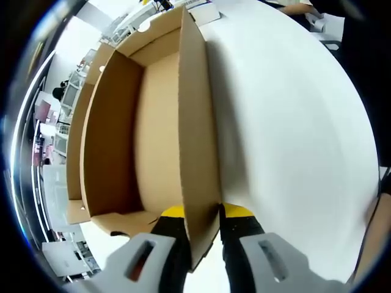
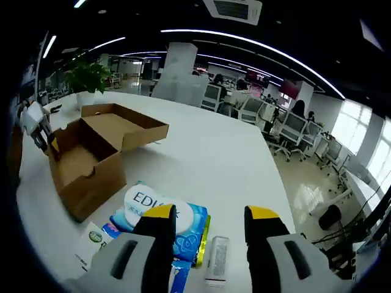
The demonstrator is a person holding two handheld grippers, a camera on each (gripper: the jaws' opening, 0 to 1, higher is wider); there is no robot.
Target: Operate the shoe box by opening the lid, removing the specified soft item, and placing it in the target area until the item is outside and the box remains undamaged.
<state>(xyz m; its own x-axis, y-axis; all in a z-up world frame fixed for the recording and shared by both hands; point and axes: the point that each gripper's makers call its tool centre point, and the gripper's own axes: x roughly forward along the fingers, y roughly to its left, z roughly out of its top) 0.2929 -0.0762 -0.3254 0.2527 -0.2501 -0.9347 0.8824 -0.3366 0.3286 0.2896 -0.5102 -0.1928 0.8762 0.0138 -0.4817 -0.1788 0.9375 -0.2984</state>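
Left gripper view: shoe box (image 1: 153, 140) wall sits clamped between fingers (image 1: 171, 227).

The left gripper (image 1: 201, 215) had its yellow-tipped jaws closed on the side wall of the shoe box (image 1: 198, 152), one jaw on each face. The right gripper (image 2: 209, 215) was held above the table, jaws spread apart and holding nothing.
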